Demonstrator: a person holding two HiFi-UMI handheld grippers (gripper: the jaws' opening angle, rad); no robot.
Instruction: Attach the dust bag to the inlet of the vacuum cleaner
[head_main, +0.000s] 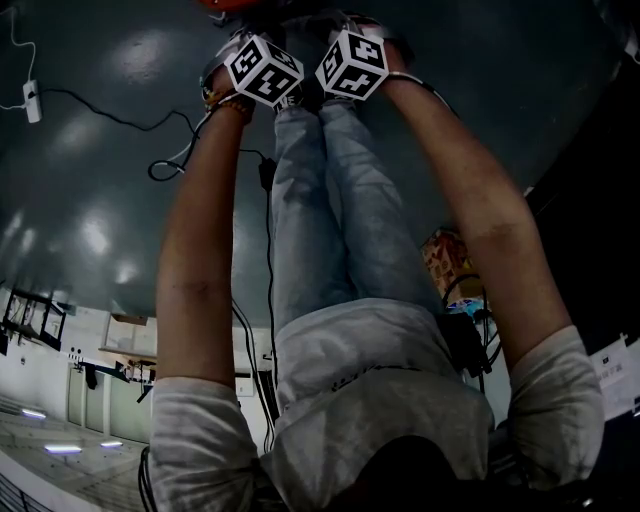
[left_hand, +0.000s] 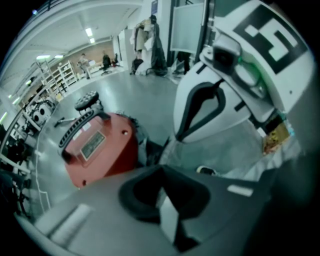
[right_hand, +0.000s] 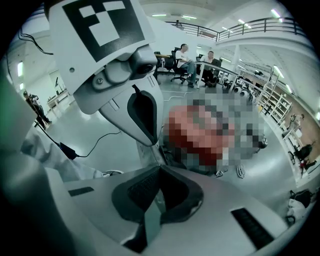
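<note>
The red vacuum cleaner (left_hand: 97, 147) lies on the grey floor just beyond my left gripper (left_hand: 162, 172); only its red edge (head_main: 235, 3) shows in the head view. In the right gripper view it is a red shape (right_hand: 200, 132) under a mosaic patch. My left gripper (head_main: 240, 40) and right gripper (head_main: 365, 35) hang side by side at arm's length over the person's legs. Both sets of jaws stand together with nothing between them. I cannot make out a dust bag; dark material (left_hand: 145, 145) lies against the vacuum's side.
The person's trouser legs (head_main: 340, 200) and a shoe (left_hand: 205, 171) are below the grippers. Black cables (head_main: 110, 115) and a white adapter (head_main: 32, 100) trail over the floor. A wheeled stool base (left_hand: 87, 100) stands behind the vacuum. Shelves and seated people are far back.
</note>
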